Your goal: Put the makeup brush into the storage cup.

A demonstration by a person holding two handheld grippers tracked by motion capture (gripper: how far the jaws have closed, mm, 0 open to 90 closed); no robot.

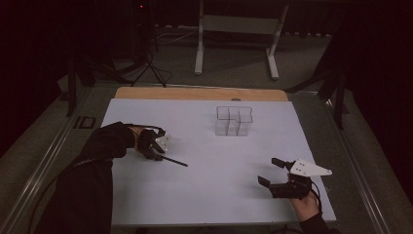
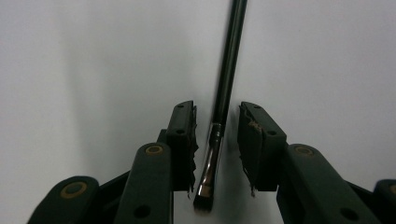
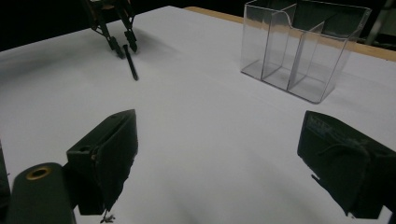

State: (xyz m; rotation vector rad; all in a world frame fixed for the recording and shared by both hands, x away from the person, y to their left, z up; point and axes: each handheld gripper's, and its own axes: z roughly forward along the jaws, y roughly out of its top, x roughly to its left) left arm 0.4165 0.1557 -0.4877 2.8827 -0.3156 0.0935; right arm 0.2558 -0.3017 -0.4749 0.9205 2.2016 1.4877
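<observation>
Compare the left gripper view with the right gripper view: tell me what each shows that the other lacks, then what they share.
The left gripper view alone shows, up close, the left tongs straddling the makeup brush, its metal ferrule and short bristle tip lying between the pads with a narrow gap on each side.

The right gripper view alone shows the clear compartment organizer, the table's wooden edge, and the right tongs wide open over bare surface.

Both show the brush, the left tongs and the white tabletop.

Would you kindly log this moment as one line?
left gripper: open around brush, fingers not pressing | right gripper: open | brush flat on table
</observation>
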